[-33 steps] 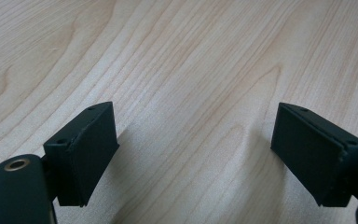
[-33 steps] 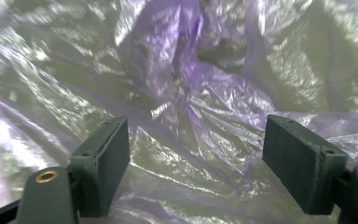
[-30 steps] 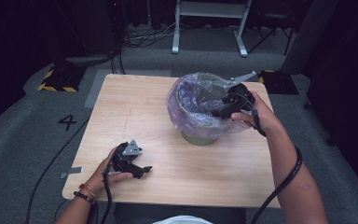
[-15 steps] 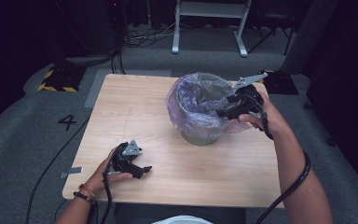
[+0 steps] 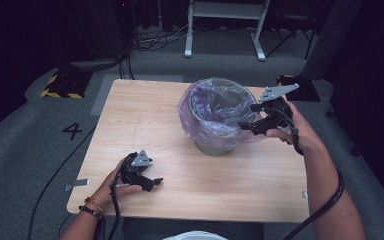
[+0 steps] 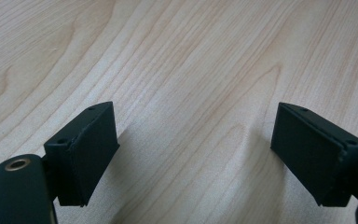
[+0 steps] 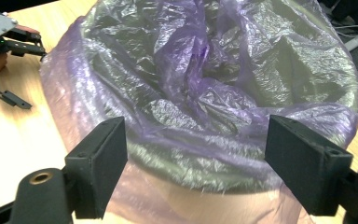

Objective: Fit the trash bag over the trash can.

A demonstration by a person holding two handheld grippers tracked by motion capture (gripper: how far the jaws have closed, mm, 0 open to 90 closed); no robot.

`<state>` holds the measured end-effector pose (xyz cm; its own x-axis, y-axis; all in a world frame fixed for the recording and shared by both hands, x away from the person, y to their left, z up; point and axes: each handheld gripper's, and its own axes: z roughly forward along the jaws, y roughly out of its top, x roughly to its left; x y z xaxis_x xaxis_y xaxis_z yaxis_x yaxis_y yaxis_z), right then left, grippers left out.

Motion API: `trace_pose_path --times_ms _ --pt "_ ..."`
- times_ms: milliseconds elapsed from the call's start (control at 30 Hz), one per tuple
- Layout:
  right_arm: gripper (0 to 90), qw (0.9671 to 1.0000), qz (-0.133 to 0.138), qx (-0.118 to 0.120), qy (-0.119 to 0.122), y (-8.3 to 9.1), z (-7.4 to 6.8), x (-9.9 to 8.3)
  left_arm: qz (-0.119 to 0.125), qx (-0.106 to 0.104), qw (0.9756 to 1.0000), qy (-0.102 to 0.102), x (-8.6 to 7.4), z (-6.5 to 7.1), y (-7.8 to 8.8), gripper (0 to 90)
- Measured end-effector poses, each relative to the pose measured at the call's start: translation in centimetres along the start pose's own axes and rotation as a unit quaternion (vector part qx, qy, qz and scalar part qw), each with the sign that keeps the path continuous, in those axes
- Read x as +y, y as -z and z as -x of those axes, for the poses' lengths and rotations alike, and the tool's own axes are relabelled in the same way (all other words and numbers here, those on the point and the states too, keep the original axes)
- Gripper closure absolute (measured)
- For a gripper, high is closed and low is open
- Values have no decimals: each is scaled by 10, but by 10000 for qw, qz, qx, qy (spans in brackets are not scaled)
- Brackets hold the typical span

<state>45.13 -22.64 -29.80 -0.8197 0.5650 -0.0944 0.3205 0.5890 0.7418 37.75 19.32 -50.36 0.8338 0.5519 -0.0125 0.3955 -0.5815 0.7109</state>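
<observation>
A grey bin (image 5: 214, 148) lined with a purple plastic bag (image 5: 205, 107) stands on the wooden table (image 5: 145, 115), right of centre. My right gripper (image 5: 247, 123) is open at the bin's right rim, its jaws wide apart with nothing held. In the right gripper view the bag (image 7: 200, 84) drapes over the rim just beyond my right gripper (image 7: 196, 158). My left gripper (image 5: 155, 182) rests on the table near the front left, held by a hand. In its own view my left gripper (image 6: 193, 149) is open over bare wood (image 6: 177, 56).
The table's front edge runs just below the left hand. A metal stand (image 5: 225, 25) and cables (image 5: 150, 40) sit on the grey carpet behind the table. A yellow-black striped block (image 5: 60, 86) lies on the floor at left. The other gripper (image 7: 2, 46) appears far left in the right gripper view.
My right gripper has pulled back to the right, from over the bin's opening to just outside its right rim. The left gripper has stayed put.
</observation>
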Motion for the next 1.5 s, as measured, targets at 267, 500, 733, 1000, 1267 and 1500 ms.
trace_pose_path --times_ms 267,500,733,1000,1267,1500 --pt "211 9999 -12 17 108 5 -8 -5 0 0 10000 -1 0 0 0 142" --pt "211 9997 -69 54 240 5 -18 -8 0 0 10000 -1 0 0 0 142" --pt "211 9990 -149 66 419 4 -27 -13 0 1 10000 -1 0 0 0 142" --pt "207 9980 -129 -35 624 3 -37 -21 1 -1 10000 0 0 0 0 142" --pt "207 9968 -164 29 776 3 -46 -26 1 0 10000 -1 0 0 0 142" --pt "202 9966 -154 67 806 -1 -54 -35 1 -1 10000 -2 0 0 0 142"
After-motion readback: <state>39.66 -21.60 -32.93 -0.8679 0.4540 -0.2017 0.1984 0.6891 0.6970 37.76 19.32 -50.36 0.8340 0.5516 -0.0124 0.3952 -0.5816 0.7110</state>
